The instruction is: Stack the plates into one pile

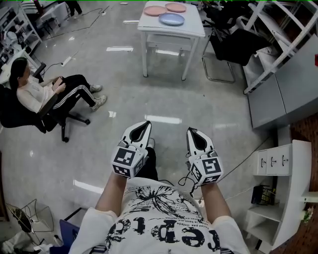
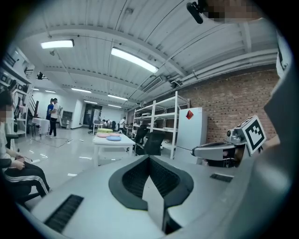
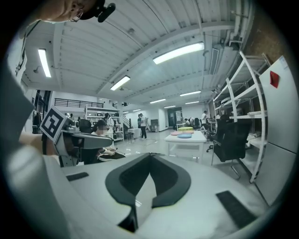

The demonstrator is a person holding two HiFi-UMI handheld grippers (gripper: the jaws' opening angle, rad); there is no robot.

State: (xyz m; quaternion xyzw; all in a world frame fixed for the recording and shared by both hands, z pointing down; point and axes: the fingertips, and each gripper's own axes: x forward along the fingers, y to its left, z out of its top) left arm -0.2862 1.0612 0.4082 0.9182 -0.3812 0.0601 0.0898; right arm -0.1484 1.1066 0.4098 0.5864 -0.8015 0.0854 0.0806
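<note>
White table [image 1: 193,29] at far end of room w/ three plates, unstacked: blue plate [image 1: 171,19] nearest, pink plate [image 1: 155,10] left, salmon plate [image 1: 175,7] farthest. L gripper [image 1: 141,131] & R gripper [image 1: 196,136] near body, jaws together, empty; prob. idle since table's well off.

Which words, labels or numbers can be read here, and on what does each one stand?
T-shirt: "epte", part of a bigger print; the rest is unclear.
Red sign on the white cabinet: too small to read.
Drawer labels: too small to read.
</note>
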